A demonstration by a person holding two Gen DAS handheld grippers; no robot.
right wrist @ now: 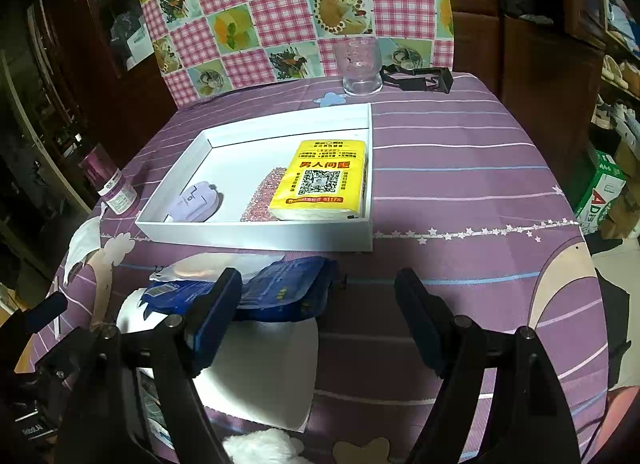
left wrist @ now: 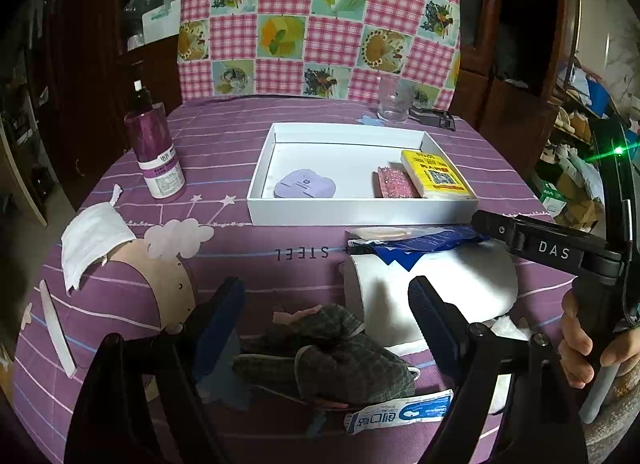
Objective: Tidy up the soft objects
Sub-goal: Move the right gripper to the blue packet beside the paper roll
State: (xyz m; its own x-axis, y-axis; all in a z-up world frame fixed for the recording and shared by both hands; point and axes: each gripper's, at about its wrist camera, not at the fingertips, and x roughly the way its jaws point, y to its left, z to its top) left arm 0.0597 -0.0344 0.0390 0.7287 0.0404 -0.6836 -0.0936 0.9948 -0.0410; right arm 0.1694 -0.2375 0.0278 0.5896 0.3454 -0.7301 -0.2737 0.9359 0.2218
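A white box tray [left wrist: 360,212] [right wrist: 256,236] holds a lilac pad [left wrist: 305,183] [right wrist: 194,201], a pink sequin piece [left wrist: 394,182] [right wrist: 266,195] and a yellow tissue pack [left wrist: 434,173] [right wrist: 320,179]. My left gripper [left wrist: 326,284] is open over a dark plaid cloth piece [left wrist: 332,356] that lies between its fingers, untouched. My right gripper [right wrist: 317,280] is open just above a blue packet [right wrist: 280,288] [left wrist: 420,242], which rests on a white sheet [right wrist: 260,364] [left wrist: 440,284]. A white face mask [left wrist: 94,240] lies far left.
On the purple striped cloth stand a purple bottle [left wrist: 156,151] [right wrist: 112,183], a glass [left wrist: 394,103] [right wrist: 360,67] and a black clip [left wrist: 434,117] [right wrist: 420,77]. A plaster packet [left wrist: 400,412] lies by the plaid piece. A hand [left wrist: 576,344] grips the right tool. White fluff [right wrist: 260,448] sits at the near edge.
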